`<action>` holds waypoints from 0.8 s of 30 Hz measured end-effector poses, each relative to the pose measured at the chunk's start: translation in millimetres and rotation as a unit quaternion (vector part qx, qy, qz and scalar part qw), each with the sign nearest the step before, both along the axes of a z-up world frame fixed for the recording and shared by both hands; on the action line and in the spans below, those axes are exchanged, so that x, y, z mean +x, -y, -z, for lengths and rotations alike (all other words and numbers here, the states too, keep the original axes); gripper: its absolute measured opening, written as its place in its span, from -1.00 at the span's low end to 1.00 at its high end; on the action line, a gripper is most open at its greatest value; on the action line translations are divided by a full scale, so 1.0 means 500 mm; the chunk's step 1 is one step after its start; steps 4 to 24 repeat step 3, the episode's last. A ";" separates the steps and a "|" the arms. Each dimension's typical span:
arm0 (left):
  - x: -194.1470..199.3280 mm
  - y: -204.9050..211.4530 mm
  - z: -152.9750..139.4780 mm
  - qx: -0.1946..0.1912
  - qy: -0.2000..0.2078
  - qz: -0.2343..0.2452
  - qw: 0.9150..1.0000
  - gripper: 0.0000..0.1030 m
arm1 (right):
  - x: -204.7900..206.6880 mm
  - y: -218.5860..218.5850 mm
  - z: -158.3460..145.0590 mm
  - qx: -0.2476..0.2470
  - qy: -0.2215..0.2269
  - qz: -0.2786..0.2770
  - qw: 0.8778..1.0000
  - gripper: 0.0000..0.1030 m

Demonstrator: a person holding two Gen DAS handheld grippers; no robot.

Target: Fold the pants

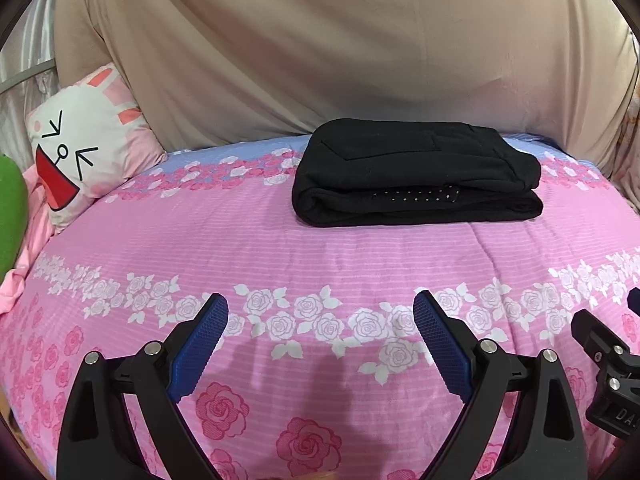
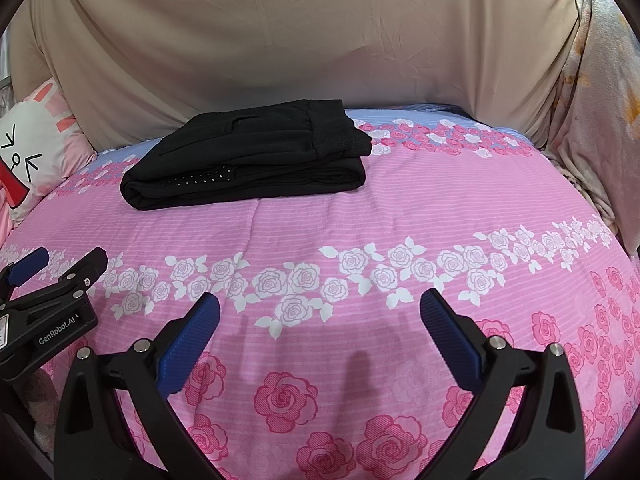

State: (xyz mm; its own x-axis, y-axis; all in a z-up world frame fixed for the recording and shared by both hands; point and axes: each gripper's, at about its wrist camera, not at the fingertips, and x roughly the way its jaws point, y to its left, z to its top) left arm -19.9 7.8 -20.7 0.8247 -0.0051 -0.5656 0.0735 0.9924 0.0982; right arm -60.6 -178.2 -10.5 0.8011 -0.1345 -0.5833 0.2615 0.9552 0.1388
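Black pants (image 1: pixel 416 172) lie folded into a thick rectangle on the far side of the pink rose bedspread (image 1: pixel 280 248). In the right wrist view the same pants (image 2: pixel 248 160) sit far left of centre. My left gripper (image 1: pixel 320 308) hovers over the near part of the bed, open, nothing between its blue pads (image 1: pixel 200 348). My right gripper (image 2: pixel 320 306) is likewise open and empty, well short of the pants. Each gripper shows at the other view's edge: the right gripper (image 1: pixel 608 364) in the left wrist view, the left gripper (image 2: pixel 44 300) in the right wrist view.
A beige sheet (image 1: pixel 320 48) hangs behind the bed. A cartoon rabbit pillow (image 1: pixel 84 148) and a green object (image 1: pixel 10 216) lie at the left end. Pale floral fabric (image 2: pixel 596 92) drapes at the right edge.
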 end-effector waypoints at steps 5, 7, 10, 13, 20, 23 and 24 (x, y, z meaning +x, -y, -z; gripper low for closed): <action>-0.002 -0.002 0.000 -0.003 -0.001 -0.002 1.000 0.78 | 0.000 0.001 0.000 0.000 0.000 0.000 1.000 0.91; -0.002 -0.002 0.000 -0.003 -0.001 -0.002 1.000 0.78 | 0.000 0.001 0.000 0.000 0.000 0.000 1.000 0.91; -0.002 -0.002 0.000 -0.003 -0.001 -0.002 1.000 0.78 | 0.000 0.001 0.000 0.000 0.000 0.000 1.000 0.91; -0.002 -0.002 0.000 -0.003 -0.001 -0.002 1.000 0.78 | 0.000 0.001 0.000 0.000 0.000 0.000 1.000 0.91; -0.002 -0.002 0.000 -0.003 -0.001 -0.002 1.000 0.78 | 0.000 0.001 0.000 0.000 0.000 0.000 1.000 0.91; -0.002 -0.002 0.000 -0.003 -0.001 -0.002 1.000 0.78 | 0.000 0.001 0.000 0.000 0.000 0.000 1.000 0.91; -0.002 -0.002 0.000 -0.003 -0.001 -0.002 1.000 0.78 | 0.000 0.001 0.000 0.000 0.000 0.000 1.000 0.91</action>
